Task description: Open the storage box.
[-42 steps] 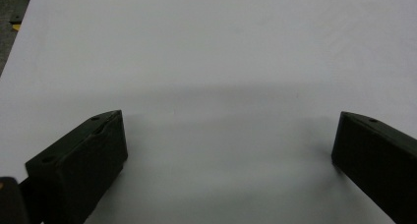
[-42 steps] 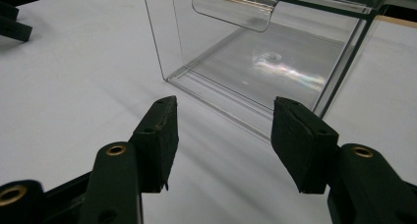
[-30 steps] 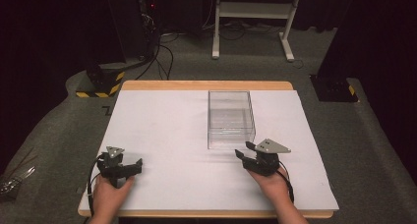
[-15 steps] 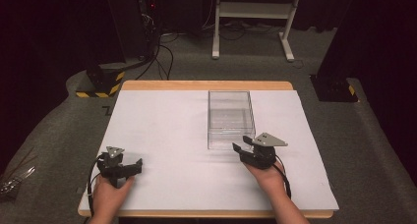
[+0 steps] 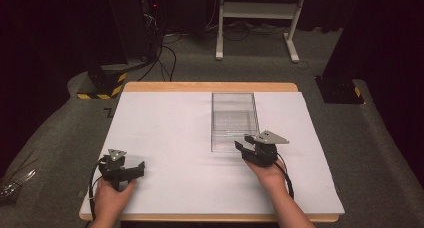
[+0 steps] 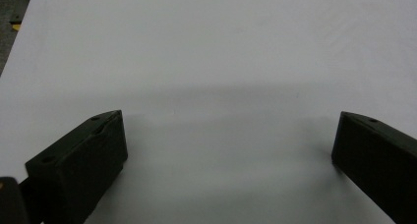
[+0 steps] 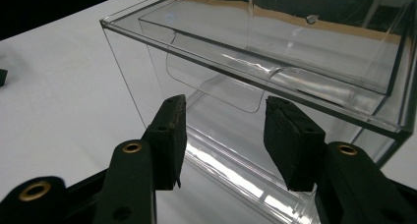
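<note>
Progress: early, nothing gripped yet. Clear box (image 5: 234, 120) sits on the white sheet (image 5: 165, 128), lying toward the far edge and right of centre, apparently still shut, with its drawer pushed in. Judging from the right gripper view, the work in hand is pulling that drawer by its front; the whole pull is left to do.

Right gripper (image 5: 251, 147) is at the box's near end, jaws apart and just been closing, with no contact visible. In the right gripper view the two pads (image 7: 169, 135) stand either side of the curved finger notch (image 7: 231, 89) in the drawer front, just short of it. Whether the tips already touch the plastic is hard to call through the clear walls; probably not.

Left gripper (image 5: 123, 167) is parked near the near left corner of the sheet, well apart from the box, jaws wide with only bare sheet between them.

Next: close on the drawer lip, then draw back toward the near edge.
</note>
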{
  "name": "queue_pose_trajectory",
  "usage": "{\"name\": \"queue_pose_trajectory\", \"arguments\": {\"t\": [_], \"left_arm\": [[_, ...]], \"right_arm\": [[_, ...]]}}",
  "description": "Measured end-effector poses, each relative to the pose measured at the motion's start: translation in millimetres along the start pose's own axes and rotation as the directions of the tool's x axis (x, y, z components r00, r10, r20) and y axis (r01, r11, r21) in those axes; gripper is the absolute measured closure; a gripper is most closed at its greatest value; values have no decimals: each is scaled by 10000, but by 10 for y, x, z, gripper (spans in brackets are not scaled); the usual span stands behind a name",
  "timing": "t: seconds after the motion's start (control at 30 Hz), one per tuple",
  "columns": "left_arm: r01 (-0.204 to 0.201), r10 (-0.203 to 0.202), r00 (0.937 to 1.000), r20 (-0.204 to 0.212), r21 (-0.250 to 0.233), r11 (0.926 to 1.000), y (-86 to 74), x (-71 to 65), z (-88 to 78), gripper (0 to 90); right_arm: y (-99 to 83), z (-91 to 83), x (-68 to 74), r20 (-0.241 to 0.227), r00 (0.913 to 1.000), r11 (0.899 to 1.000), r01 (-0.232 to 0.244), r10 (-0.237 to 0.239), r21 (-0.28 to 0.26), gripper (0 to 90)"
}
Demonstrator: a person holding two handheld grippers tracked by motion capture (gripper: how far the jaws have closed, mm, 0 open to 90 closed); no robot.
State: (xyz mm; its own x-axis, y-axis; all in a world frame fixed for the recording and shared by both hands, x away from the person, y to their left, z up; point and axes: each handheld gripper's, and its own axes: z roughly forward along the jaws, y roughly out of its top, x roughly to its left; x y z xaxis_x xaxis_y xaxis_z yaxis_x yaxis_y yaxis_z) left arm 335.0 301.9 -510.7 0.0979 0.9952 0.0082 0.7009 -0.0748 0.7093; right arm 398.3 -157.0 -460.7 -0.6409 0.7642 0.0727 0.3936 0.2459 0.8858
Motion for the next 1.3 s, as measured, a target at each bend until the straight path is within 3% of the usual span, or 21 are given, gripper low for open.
{"name": "queue_pose_trajectory", "arguments": {"t": [0.3,0.77,1.0,1.3], "left_arm": [[-2,2,10000,1,1,10000,0,1,0,4],[1,-1,10000,3,0,10000,0,0,0,4],[-5,5,10000,-6,-4,10000,-1,-1,0,4],[-3,3,10000,-13,-19,10000,-2,-1,0,4]], "right_arm": [[1,43,-25,-184,9998,9999,13,-15,-126,538],[-1,69,-116,-810,9967,9989,-100,62,-461,647],[-35,60,-249,-1589,9866,9970,-483,382,-603,735],[-59,42,-299,-1916,9807,9963,-525,384,-687,780]]}}
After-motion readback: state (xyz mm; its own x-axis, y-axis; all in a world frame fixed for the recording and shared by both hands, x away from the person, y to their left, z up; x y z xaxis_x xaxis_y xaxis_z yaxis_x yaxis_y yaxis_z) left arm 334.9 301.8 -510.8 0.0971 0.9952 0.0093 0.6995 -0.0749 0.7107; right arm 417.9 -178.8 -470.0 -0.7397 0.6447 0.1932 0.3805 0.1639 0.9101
